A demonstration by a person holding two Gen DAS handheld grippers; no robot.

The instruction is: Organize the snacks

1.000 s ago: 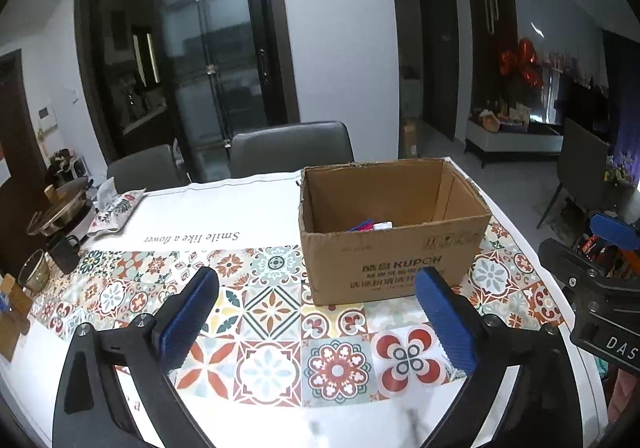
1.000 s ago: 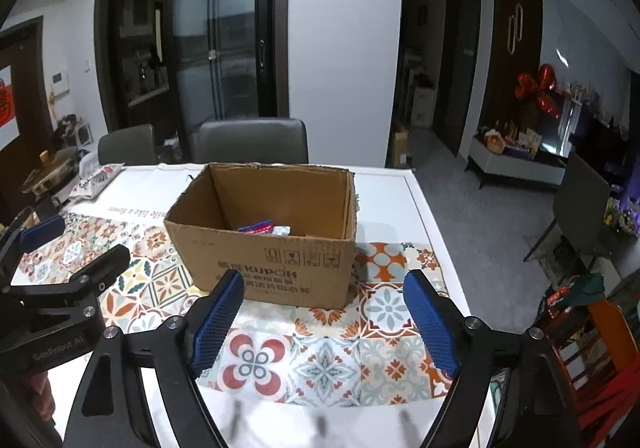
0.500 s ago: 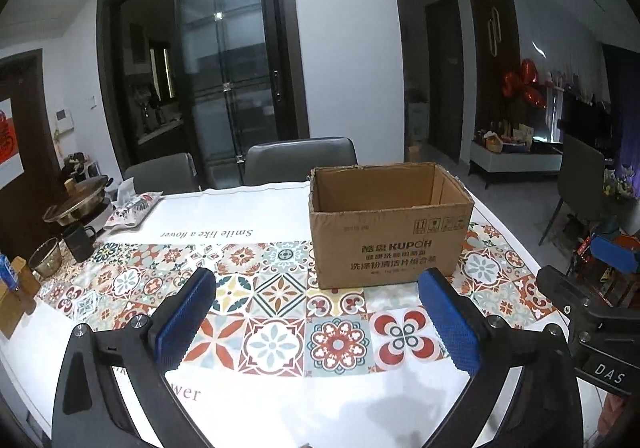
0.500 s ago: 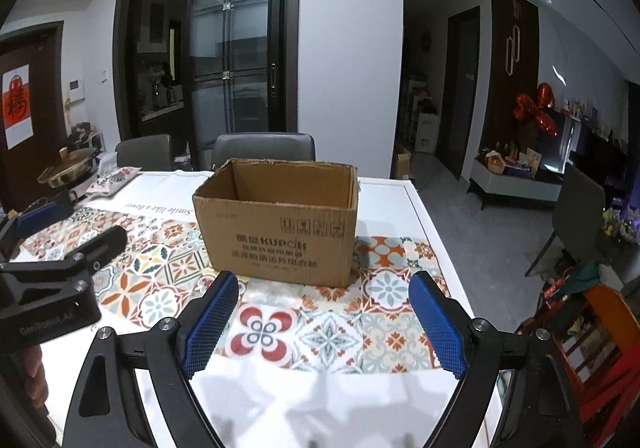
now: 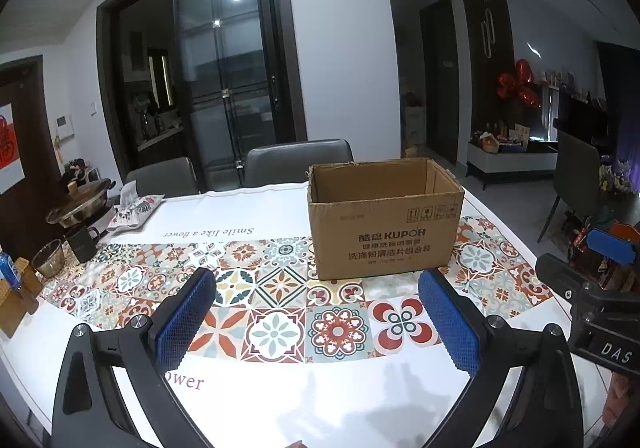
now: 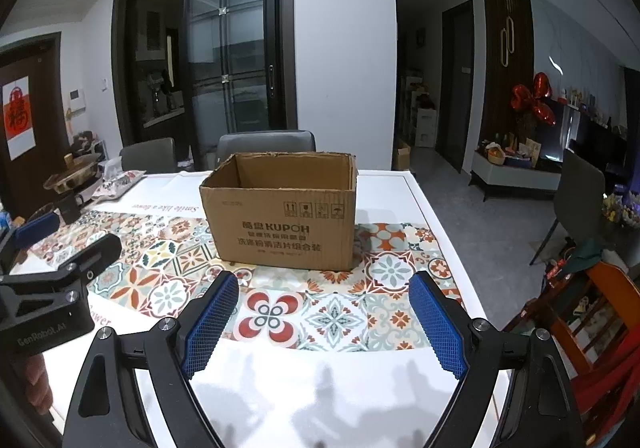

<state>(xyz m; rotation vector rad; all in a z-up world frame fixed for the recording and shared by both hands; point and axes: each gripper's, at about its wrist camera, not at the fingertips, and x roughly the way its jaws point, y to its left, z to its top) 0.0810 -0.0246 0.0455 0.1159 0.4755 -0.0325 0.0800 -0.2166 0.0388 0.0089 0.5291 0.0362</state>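
Observation:
An open brown cardboard box (image 5: 384, 224) printed KUPOH stands on the patterned tablecloth; it also shows in the right wrist view (image 6: 282, 220). From this low angle its contents are hidden. My left gripper (image 5: 318, 322) is open and empty, low over the near side of the table, short of the box. My right gripper (image 6: 324, 322) is open and empty, also in front of the box. Each gripper shows at the edge of the other's view.
A snack bag (image 5: 134, 210), a black mug (image 5: 82, 244), a glass bowl (image 5: 48, 260) and a pot (image 5: 78, 204) sit at the table's far left. Grey chairs (image 5: 298, 160) stand behind the table. The table's right edge (image 6: 452, 248) drops to the floor; an orange chair (image 6: 592, 312) stands there.
Both grippers have dropped lower and pulled back from the box, so the snacks inside it no longer show. Both stayed open.

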